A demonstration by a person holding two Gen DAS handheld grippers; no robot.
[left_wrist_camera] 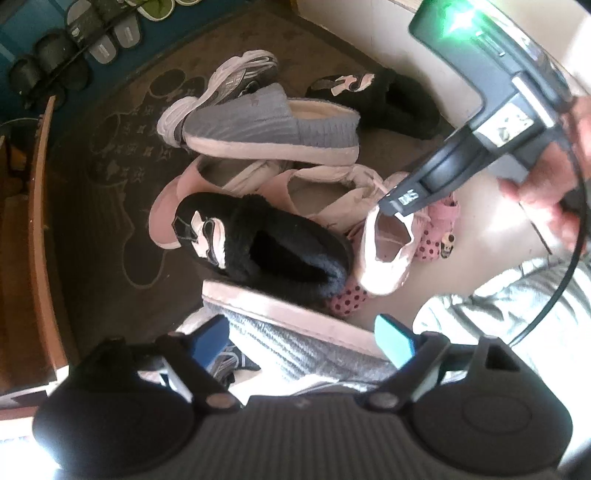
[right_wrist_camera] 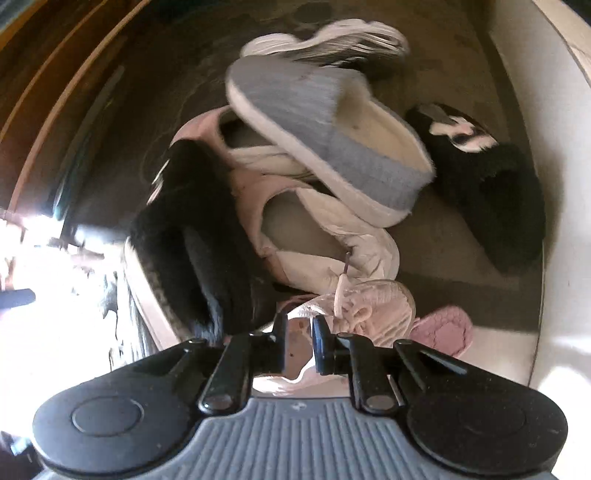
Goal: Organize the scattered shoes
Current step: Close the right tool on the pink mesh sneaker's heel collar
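Note:
A heap of shoes lies on a brown mat [left_wrist_camera: 110,166]. My left gripper [left_wrist_camera: 303,341] stands open, its blue pads on either side of a grey knit slipper [left_wrist_camera: 295,343] close below the camera. A second grey knit slipper [left_wrist_camera: 266,125] [right_wrist_camera: 325,133] rests on a white and grey sneaker [left_wrist_camera: 236,77]. Black furry slippers [left_wrist_camera: 266,236] [right_wrist_camera: 487,184] and a pair of pink-white shoes [left_wrist_camera: 314,188] [right_wrist_camera: 317,229] fill the middle. My right gripper [left_wrist_camera: 400,208] [right_wrist_camera: 298,332] is shut on the collar of a small pink-white shoe [left_wrist_camera: 388,251] [right_wrist_camera: 373,299].
Pink dotted sandals [left_wrist_camera: 347,301] lie under the small shoe. A rack with grey and black slippers [left_wrist_camera: 92,33] stands at the far left, with wooden furniture [left_wrist_camera: 37,221] beside the mat. To the right are pale floor [left_wrist_camera: 461,288], a person's hand [left_wrist_camera: 546,192] and a grey-clad leg [left_wrist_camera: 517,295].

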